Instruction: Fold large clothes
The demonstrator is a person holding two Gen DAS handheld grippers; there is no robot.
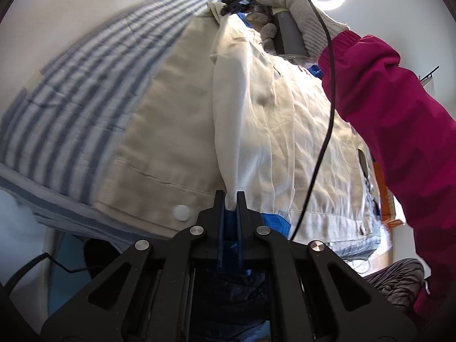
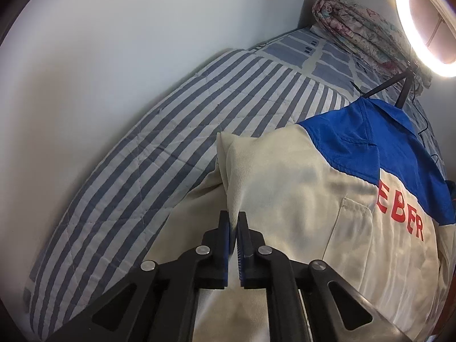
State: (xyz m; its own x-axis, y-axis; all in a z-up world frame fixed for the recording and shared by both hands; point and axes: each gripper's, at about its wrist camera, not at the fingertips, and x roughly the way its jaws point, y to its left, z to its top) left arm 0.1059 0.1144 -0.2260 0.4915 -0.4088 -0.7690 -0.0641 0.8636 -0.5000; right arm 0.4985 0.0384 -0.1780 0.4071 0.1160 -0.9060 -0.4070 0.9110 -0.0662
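Both jaws pinch the cream jacket [image 2: 299, 199]: left gripper [image 1: 231, 196] at its hem, right gripper [image 2: 233, 222] on a sleeve fold, over the striped bedspread [image 2: 142, 156]

cream-and-blue jacket [image 2: 299, 199] spread on bed

Left gripper [image 1: 231, 193], right gripper [image 2: 233, 213] both clamped.

Jacket lettering: red capitals "EBER" run across the cream jacket [image 2: 327, 199] chest, right of the right gripper [image 2: 233, 228], just under the blue yoke; the first letter is partly cut off.
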